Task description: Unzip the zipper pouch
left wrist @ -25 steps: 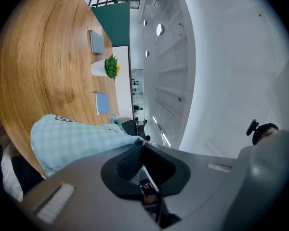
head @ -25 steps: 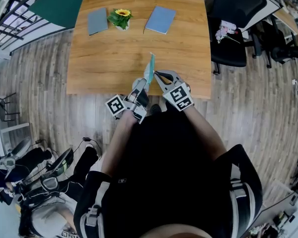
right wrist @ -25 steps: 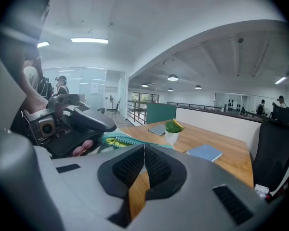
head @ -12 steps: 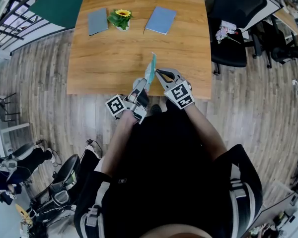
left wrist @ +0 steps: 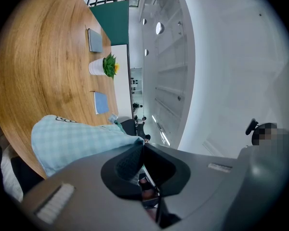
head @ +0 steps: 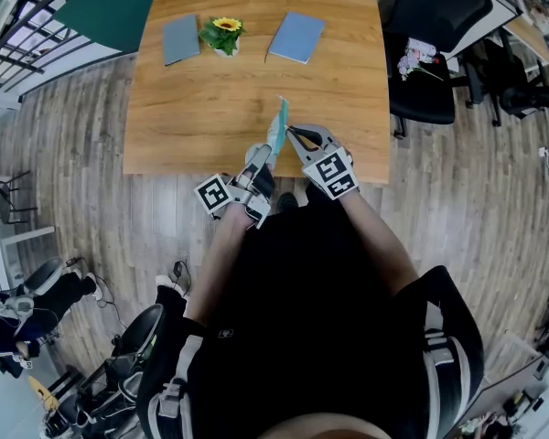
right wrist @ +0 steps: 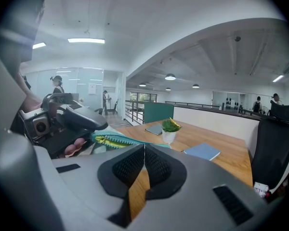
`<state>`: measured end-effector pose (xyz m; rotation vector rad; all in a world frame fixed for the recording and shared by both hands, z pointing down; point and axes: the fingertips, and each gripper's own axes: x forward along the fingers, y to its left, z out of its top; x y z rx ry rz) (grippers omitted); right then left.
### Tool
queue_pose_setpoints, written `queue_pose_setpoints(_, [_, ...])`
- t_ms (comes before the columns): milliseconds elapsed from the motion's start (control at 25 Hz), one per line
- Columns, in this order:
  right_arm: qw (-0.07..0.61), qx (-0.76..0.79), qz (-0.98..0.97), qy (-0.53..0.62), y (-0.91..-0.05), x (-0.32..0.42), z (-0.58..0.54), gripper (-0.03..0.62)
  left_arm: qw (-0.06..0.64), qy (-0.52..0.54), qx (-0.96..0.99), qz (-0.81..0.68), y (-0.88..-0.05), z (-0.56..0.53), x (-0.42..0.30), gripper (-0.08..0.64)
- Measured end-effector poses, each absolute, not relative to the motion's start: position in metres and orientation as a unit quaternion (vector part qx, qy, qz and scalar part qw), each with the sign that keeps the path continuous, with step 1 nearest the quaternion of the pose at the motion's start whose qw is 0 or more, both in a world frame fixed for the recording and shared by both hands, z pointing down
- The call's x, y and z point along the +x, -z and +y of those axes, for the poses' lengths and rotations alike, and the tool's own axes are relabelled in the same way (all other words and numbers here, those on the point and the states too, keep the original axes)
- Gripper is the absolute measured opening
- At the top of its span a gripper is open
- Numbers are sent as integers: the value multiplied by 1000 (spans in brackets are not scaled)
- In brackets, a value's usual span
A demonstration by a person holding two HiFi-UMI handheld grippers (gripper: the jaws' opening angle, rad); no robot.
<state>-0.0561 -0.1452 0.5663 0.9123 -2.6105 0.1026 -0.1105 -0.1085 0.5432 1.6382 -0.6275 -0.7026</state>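
Pouch: your pouch [head: 277,128] is held up on edge over the near part of the table [head: 192,108], between your two grippers.
Left gripper: your left gripper [left wrist: 140,146] has its jaws clamped on the pouch's checked cloth at one end, so that end is braced.
Right gripper: your right gripper [right wrist: 144,147] has its jaws pressed together with no gap, and their tips sit right at the zipper [right wrist: 113,140]. Whether they pinch the pull tab does not show.
Zipper: the yellow-green teeth run from your right jaws toward the left gripper. That stretch looks closed or barely parted; you cannot tell which.
Done: the pouch is up, one end is anchored, and your right tips are at the zipper line.
Left to do: judging from this, nearly the whole pull along the teeth remains, so you look early in the task.
Watch: if the tab is not truly pinched, your right jaws may slide off without moving it.
Rest: the plant [head: 225,35], grey notebook [head: 179,39] and blue notebook [head: 295,37] sit at the far side, well apart from your work.
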Motion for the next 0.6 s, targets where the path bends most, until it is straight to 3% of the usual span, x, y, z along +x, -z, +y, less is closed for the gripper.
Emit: queue_pose_setpoints(600, [195,330,-923,-37,-572,-56,-150,8,585,296,706,-266,-543,-107,-111,-3])
